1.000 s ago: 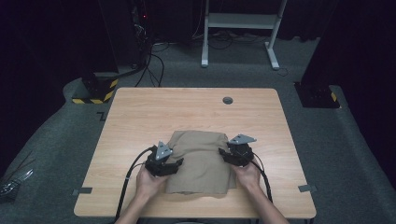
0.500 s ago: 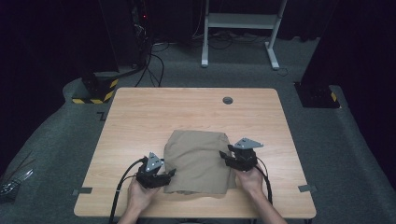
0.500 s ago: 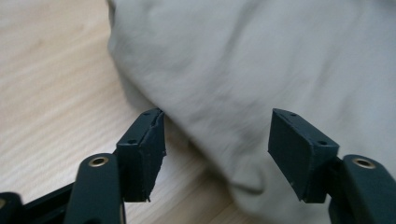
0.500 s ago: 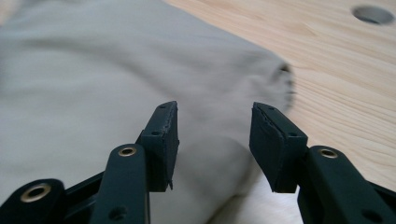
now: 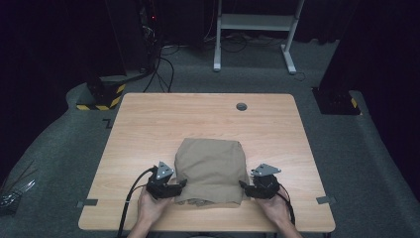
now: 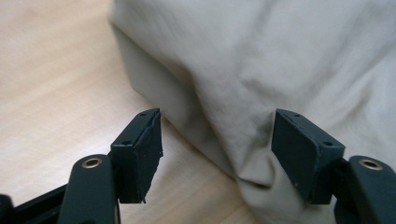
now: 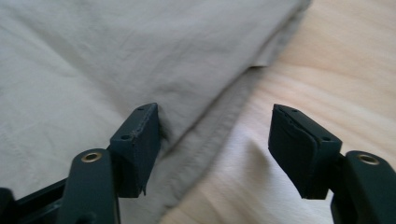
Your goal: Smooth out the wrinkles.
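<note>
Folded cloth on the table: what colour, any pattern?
Plain khaki-tan, no pattern; the folded cloth shows best in the high view.

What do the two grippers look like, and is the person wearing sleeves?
Both the left gripper and the right gripper are black, each topped with a grey three-cornered plate. Their jaws carry flat black pads with worn edges and brass-coloured pivots. A black cable trails from each. The forearms show no sleeves.
</note>
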`<move>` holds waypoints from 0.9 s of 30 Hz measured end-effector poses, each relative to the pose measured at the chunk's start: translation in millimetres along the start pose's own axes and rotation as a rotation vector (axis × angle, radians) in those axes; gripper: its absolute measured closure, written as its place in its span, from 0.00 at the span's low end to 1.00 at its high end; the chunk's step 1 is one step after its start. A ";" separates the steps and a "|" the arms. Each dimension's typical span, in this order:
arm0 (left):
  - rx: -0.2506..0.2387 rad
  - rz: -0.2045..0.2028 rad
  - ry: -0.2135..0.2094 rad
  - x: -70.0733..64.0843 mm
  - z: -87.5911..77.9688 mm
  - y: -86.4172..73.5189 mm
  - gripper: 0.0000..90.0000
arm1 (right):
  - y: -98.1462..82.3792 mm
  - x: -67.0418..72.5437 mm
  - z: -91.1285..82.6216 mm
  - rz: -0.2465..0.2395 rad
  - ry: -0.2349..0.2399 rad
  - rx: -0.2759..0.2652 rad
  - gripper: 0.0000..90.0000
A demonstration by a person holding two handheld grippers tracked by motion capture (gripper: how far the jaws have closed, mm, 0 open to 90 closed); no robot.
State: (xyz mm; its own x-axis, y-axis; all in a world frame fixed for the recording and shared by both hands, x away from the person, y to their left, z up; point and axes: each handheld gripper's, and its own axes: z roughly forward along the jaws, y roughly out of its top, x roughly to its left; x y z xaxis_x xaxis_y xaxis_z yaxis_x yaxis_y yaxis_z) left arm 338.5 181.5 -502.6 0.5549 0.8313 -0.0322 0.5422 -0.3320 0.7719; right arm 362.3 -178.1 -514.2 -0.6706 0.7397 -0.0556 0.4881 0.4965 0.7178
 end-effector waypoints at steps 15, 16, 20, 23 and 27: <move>-0.005 -0.047 -0.026 27.4 54.7 71.9 0.38 | 45.2 12.5 27.2 -0.015 0.097 -0.073 0.48; 0.017 -0.059 -0.034 32.5 61.3 70.5 0.38 | 43.9 11.9 29.8 -0.007 0.099 -0.064 0.48; 0.043 -0.212 -0.106 55.7 67.8 64.7 0.29 | 38.5 5.2 29.7 0.002 0.090 -0.053 0.48; -0.011 -0.174 -0.047 54.6 51.2 63.9 0.33 | 34.4 0.1 23.8 0.021 0.075 -0.048 0.47; -0.084 -0.080 -0.009 37.4 17.1 57.5 0.34 | 29.6 0.4 11.1 0.028 0.071 -0.080 0.47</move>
State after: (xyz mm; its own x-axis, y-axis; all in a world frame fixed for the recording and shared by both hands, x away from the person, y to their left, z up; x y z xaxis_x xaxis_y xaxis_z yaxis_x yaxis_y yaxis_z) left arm 401.1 185.8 -470.3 0.5174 0.8497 -0.1015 0.5307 -0.2256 0.8170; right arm 382.6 -158.1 -500.7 -0.6965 0.7174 0.0122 0.4628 0.4362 0.7717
